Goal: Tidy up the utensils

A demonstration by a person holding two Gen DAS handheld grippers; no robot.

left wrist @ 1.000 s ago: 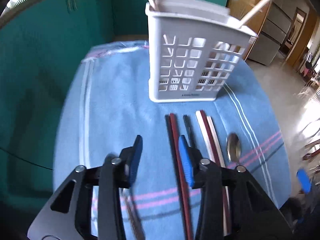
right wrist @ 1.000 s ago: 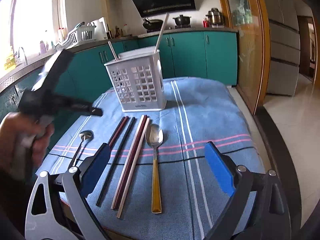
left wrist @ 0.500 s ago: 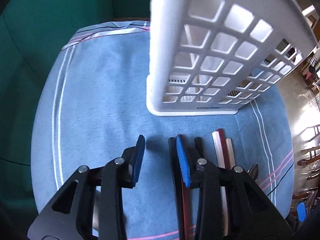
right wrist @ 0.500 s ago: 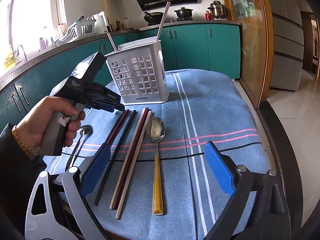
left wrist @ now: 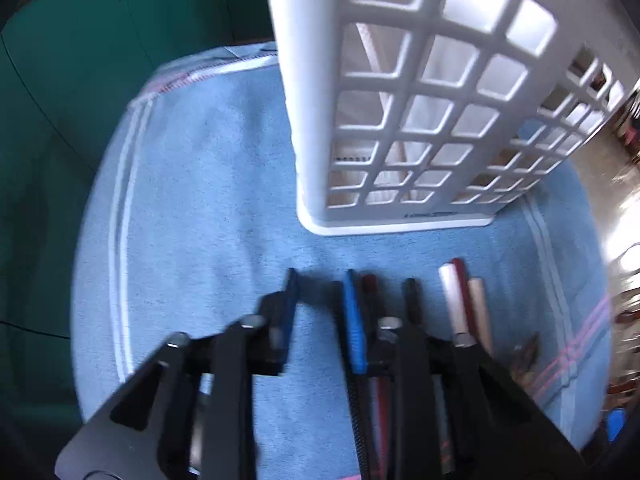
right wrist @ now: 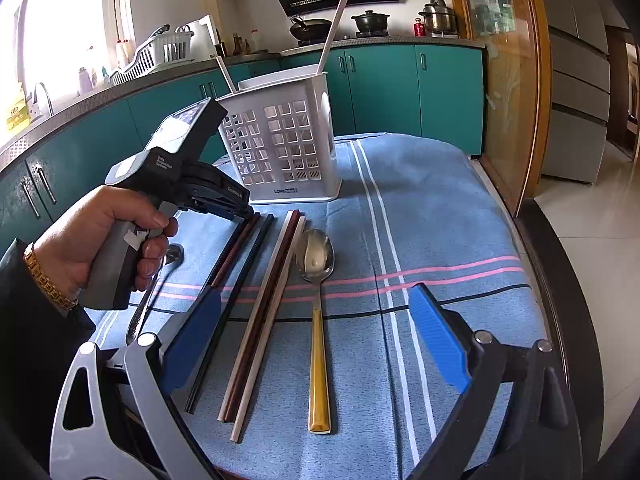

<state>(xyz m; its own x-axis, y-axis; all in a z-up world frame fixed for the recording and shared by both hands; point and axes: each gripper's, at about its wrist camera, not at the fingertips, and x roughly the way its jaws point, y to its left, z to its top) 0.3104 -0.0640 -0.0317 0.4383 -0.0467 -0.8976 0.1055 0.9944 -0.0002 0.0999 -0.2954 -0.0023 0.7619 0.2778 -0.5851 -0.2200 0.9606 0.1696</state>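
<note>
White plastic caddy, two pale chopsticks inside

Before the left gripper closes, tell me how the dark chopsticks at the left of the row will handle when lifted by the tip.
The dark chopsticks look thin, straight and rigid, so probably stiff and light. Grasped near the far tip where the left gripper sits, the long free end will likely sag or pivot. Lying loose side by side on the blue cloth, one may slip out or roll.

Left wrist view looks steeply down, close to the white slotted plastic utensil basket, somewhat blurred. Right wrist view faces it from farther back; both share the blue striped cloth.
</note>
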